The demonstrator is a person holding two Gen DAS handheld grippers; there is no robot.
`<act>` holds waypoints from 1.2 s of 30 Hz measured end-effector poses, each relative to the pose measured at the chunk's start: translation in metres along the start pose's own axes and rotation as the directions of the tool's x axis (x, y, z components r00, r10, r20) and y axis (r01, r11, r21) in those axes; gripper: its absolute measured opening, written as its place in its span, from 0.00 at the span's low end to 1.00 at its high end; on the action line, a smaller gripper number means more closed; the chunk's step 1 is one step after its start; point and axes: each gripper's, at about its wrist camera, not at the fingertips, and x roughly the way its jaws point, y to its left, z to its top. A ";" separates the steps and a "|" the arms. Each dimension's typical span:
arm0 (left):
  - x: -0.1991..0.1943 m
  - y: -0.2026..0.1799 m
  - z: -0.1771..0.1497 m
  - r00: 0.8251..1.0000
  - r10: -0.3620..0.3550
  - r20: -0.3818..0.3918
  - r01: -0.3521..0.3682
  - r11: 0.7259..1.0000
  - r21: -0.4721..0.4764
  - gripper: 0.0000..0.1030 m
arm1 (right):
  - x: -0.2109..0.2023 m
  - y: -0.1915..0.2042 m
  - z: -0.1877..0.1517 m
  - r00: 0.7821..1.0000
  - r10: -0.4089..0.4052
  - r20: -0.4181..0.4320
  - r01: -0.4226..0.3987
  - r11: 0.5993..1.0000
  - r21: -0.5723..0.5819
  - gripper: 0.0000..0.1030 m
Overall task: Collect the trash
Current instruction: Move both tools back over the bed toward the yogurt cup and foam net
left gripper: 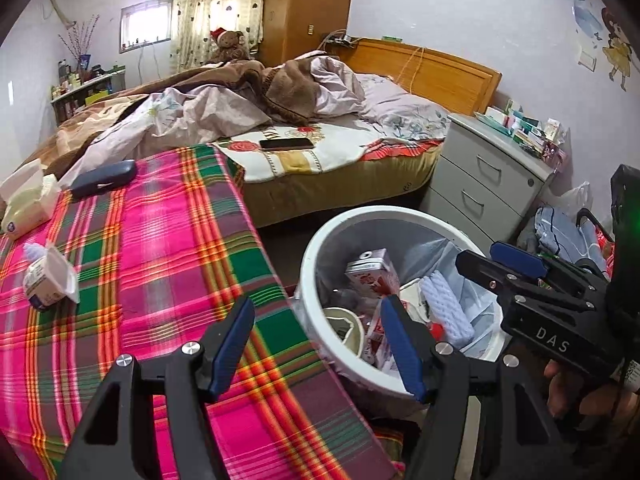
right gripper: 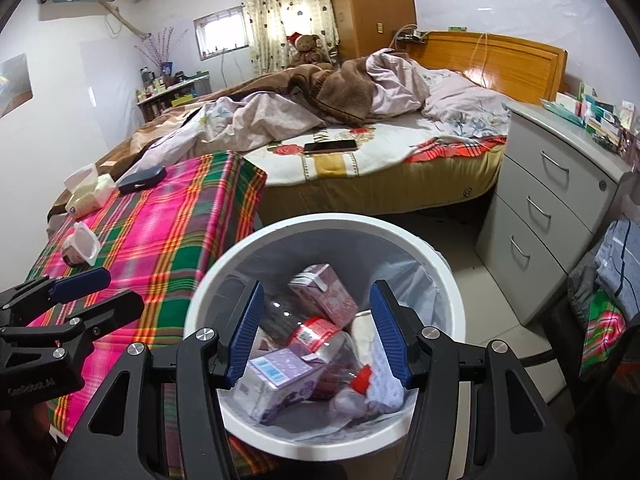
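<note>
A white trash bin (left gripper: 316,248) (right gripper: 436,264) with a plastic liner stands on the floor beside the plaid-covered table (left gripper: 160,240) (right gripper: 168,232). It holds pink cartons (right gripper: 324,292), a clear bottle with a red cap (right gripper: 340,360) and white foam netting (left gripper: 448,308). My right gripper (right gripper: 316,332) is open and empty right above the bin; it also shows in the left wrist view (left gripper: 500,260). My left gripper (left gripper: 316,344) is open and empty over the table edge next to the bin. An empty white yogurt cup (left gripper: 48,280) (right gripper: 80,246) lies on the table.
A tissue pack (left gripper: 28,200) (right gripper: 88,192) and a dark glasses case (left gripper: 104,178) (right gripper: 142,178) lie at the table's far end. Behind is an unmade bed (left gripper: 280,112) with a phone (left gripper: 286,144) on it. A grey drawer cabinet (left gripper: 484,176) (right gripper: 552,200) stands right.
</note>
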 end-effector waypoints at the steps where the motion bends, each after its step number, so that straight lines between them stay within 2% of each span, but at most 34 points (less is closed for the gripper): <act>1: -0.002 0.003 -0.001 1.000 0.005 0.003 -0.005 1.000 -0.006 0.66 | -0.001 0.002 0.000 1.000 0.002 0.003 -0.002 1.000 -0.003 0.55; 10: -0.021 0.040 -0.009 0.998 0.048 0.027 -0.047 0.997 -0.060 0.66 | -0.004 0.033 0.001 0.999 0.037 0.022 -0.036 0.998 -0.044 0.55; 18: -0.040 0.084 -0.022 0.992 0.119 0.038 -0.114 0.985 -0.127 0.66 | 0.004 0.067 0.003 0.995 0.102 0.019 -0.100 0.991 -0.089 0.55; 31: -0.066 0.158 -0.039 0.972 0.234 0.038 -0.219 0.948 -0.230 0.66 | 0.020 0.124 0.004 0.980 0.198 -0.026 -0.200 0.965 -0.167 0.55; 36: -0.074 0.191 -0.044 0.960 0.280 0.028 -0.261 0.924 -0.278 0.66 | 0.030 0.152 0.002 0.970 0.236 -0.057 -0.243 0.947 -0.210 0.55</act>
